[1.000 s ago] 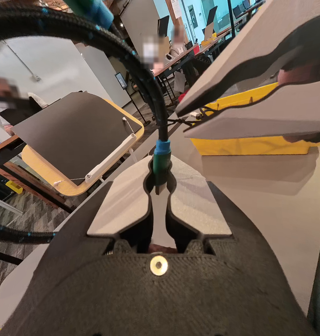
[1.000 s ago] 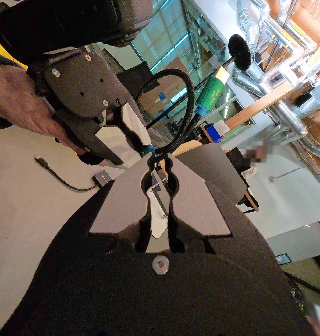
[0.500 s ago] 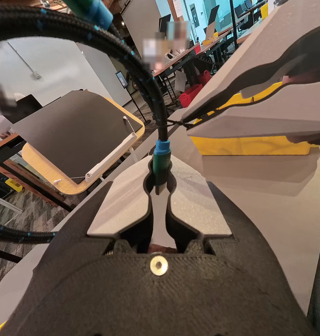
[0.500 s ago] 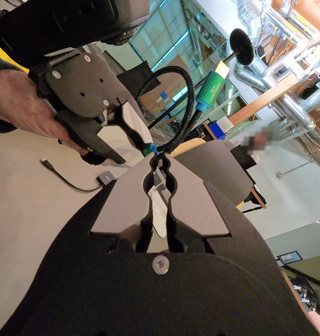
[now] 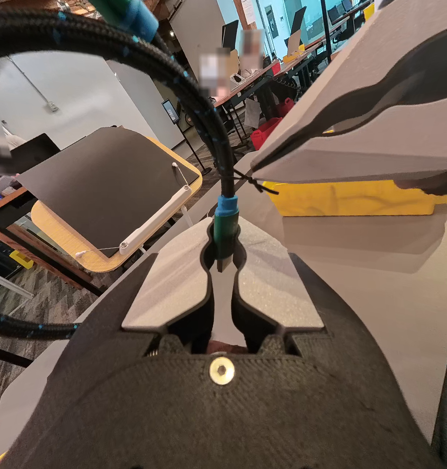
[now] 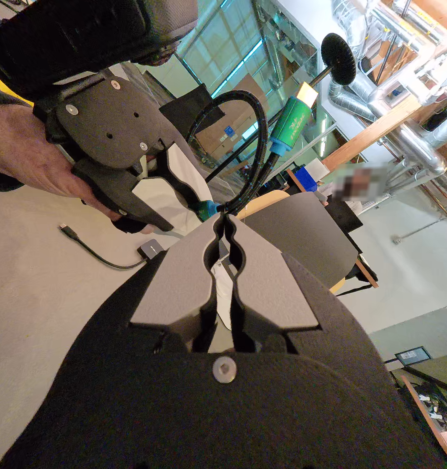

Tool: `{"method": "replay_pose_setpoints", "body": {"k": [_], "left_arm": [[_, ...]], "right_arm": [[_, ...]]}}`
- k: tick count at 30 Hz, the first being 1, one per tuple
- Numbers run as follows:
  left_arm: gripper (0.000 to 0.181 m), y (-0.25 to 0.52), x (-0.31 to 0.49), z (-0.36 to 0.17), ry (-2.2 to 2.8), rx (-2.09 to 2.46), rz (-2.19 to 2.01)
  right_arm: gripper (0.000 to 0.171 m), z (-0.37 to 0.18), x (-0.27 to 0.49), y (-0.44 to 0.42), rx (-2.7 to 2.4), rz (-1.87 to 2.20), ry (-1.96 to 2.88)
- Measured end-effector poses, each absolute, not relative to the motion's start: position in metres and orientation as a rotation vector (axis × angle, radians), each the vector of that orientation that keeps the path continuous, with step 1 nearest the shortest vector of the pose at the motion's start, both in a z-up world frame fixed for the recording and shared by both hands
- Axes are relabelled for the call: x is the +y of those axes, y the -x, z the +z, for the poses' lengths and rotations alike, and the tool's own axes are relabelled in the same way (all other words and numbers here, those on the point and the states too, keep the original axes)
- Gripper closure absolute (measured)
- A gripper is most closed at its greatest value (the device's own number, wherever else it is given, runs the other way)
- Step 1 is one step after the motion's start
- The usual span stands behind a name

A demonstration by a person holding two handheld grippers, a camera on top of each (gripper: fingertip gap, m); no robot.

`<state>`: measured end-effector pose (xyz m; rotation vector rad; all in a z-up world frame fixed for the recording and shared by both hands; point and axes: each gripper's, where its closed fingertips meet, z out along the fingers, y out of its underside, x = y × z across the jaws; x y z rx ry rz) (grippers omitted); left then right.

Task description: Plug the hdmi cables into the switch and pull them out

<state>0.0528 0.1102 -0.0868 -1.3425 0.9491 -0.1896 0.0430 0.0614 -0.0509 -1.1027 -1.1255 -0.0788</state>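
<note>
1. The left gripper (image 5: 225, 228) was clamped on the green plug (image 5: 225, 233) of the hdmi cable (image 5: 187, 86), metal tip pointing back into the jaw gap.
2. The right gripper (image 6: 223, 219) had its tips pressed together on the thin black tie (image 5: 245, 177), which wraps the cable just above that plug.
3. What changed over the last second: not much. The left grip didn't budge. The right gripper's tips drew closer together and the tie got pulled out taut to the side of the plug. The cable loop looked as bundled as before.
4. My read: we were still unbundling, so no plugging in yet.
5. The second plug (image 6: 292, 127), also green, dangled free well above the held one.
6. The switch (image 6: 151, 250), a small dark box with a short lead, sat on the table (image 6: 27, 279) below the held plug with nothing in it.
7. The yellow bin (image 5: 344, 200) sat beyond the plug.
8. Writing: white lettering on the second plug and a small light mark on the switch. I won't quote either.
</note>
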Motion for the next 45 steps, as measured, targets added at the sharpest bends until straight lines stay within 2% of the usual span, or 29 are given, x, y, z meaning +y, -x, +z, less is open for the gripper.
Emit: {"method": "replay_pose_setpoints", "body": {"k": [4,5,7,12,32,33,34,39,42,45], "left_arm": [[0.172,-0.052,0.111,-0.086,1.345,0.945,-0.184],[0.172,-0.052,0.111,-0.086,1.345,0.945,-0.184],[0.172,-0.053,0.11,-0.086,1.345,0.946,-0.184],[0.172,-0.053,0.11,-0.087,1.345,0.948,-0.185],[0.172,-0.051,0.111,-0.085,1.343,0.936,-0.18],[0.172,-0.051,0.111,-0.085,1.345,0.936,-0.178],[0.172,-0.052,0.111,-0.085,1.343,0.938,-0.175],[0.172,-0.052,0.109,-0.085,1.343,0.935,-0.173],[0.172,-0.051,0.11,-0.083,1.341,0.932,-0.171],[0.172,-0.052,0.109,-0.084,1.341,0.933,-0.168]], "right_arm": [[0.17,-0.051,0.059,-0.042,-1.125,-0.051,1.097],[0.161,-0.053,0.059,-0.041,-1.127,-0.055,1.103],[0.159,-0.055,0.059,-0.04,-1.137,-0.062,1.103],[0.167,-0.054,0.062,-0.041,-1.123,-0.079,1.111],[0.171,-0.054,0.063,-0.048,-1.072,0.102,1.164],[0.154,-0.055,0.063,-0.047,-1.062,0.095,1.168],[0.151,-0.057,0.063,-0.046,-1.061,0.096,1.175],[0.157,-0.057,0.064,-0.04,-1.067,0.053,1.177],[0.168,-0.055,0.064,-0.041,-1.06,0.049,1.184],[0.164,-0.055,0.066,-0.042,-1.046,0.045,1.194]]}}
